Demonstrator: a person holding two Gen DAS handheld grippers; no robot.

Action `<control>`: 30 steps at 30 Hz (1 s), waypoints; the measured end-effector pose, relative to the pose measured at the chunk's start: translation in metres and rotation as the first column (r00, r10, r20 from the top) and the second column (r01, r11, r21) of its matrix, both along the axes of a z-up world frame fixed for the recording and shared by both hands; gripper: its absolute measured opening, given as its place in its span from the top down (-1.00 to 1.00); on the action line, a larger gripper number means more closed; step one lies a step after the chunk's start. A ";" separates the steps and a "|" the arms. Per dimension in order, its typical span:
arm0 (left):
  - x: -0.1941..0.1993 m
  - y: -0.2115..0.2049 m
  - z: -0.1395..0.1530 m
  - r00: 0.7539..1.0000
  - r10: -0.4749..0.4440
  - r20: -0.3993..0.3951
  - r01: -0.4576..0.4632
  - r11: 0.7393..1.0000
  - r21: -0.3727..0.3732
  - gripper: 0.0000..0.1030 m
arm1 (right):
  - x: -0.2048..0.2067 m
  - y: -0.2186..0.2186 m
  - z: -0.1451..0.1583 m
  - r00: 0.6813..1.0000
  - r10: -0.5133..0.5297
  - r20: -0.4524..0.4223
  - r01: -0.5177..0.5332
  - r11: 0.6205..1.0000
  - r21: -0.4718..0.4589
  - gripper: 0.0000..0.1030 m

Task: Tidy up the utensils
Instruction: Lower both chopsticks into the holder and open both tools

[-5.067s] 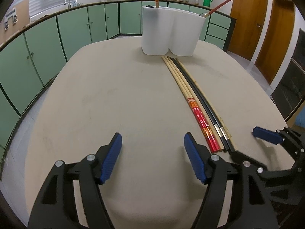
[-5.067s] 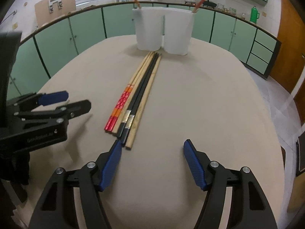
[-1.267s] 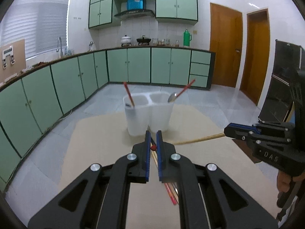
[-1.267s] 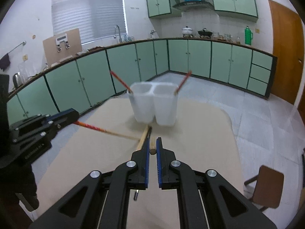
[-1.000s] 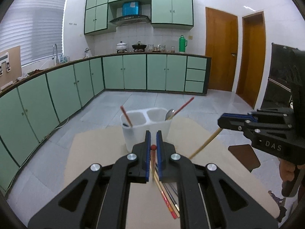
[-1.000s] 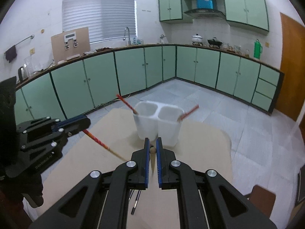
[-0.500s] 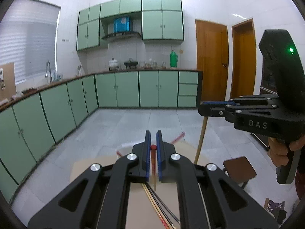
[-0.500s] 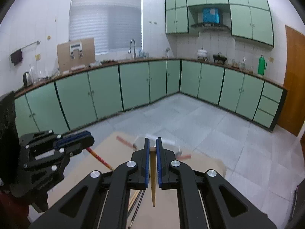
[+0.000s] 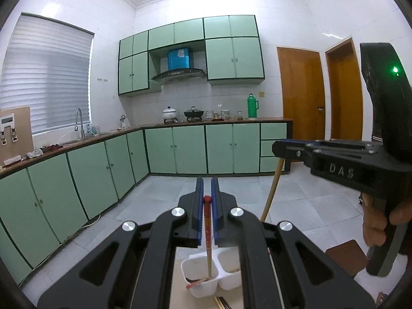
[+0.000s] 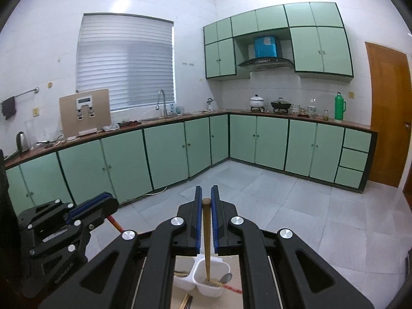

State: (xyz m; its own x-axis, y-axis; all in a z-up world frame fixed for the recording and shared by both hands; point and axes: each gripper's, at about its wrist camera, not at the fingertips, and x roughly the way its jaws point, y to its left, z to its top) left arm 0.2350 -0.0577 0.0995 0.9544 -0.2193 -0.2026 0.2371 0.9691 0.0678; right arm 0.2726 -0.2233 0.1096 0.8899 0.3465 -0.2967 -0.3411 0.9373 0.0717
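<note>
My left gripper is shut on a red-topped chopstick held upright; its tip reaches into the left cup of the white two-cup holder below. My right gripper is shut on a plain wooden chopstick, upright, tip in the right cup of the holder, beside a spoon. The right gripper also shows in the left wrist view, and the left gripper shows in the right wrist view.
Loose chopsticks lie on the beige table in front of the holder. Green kitchen cabinets and tiled floor fill the background. A brown stool stands at the right.
Both grippers have tilted their chopsticks upright and lowered the tips into the holder's cups. Five seconds ago both were open above the chopsticks on the table.
</note>
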 end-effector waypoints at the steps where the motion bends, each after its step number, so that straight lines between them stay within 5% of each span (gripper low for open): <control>1: 0.007 0.000 -0.003 1.000 0.003 -0.002 -0.003 1.000 -0.003 0.91 | 0.005 0.000 -0.003 1.000 -0.002 -0.002 0.002 1.000 0.003 0.87; 19: 0.105 0.021 -0.094 0.973 0.038 -0.228 -0.038 0.999 0.004 0.88 | 0.064 0.012 -0.096 0.985 -0.008 -0.170 0.000 0.999 -0.048 0.84; 22: 0.107 0.028 -0.097 0.969 0.039 -0.243 -0.041 0.999 -0.003 0.78 | 0.064 0.012 -0.100 0.983 -0.014 -0.181 0.004 0.998 -0.058 0.65; 24: 0.102 0.032 -0.095 0.971 0.044 -0.236 -0.048 0.999 -0.009 0.53 | 0.061 0.008 -0.099 0.984 -0.023 -0.178 0.012 0.998 -0.061 0.54; 30: 0.078 0.039 -0.081 0.977 0.056 -0.205 -0.062 0.998 -0.020 0.19 | 0.039 -0.007 -0.090 0.986 -0.086 -0.142 0.077 0.995 -0.065 -0.27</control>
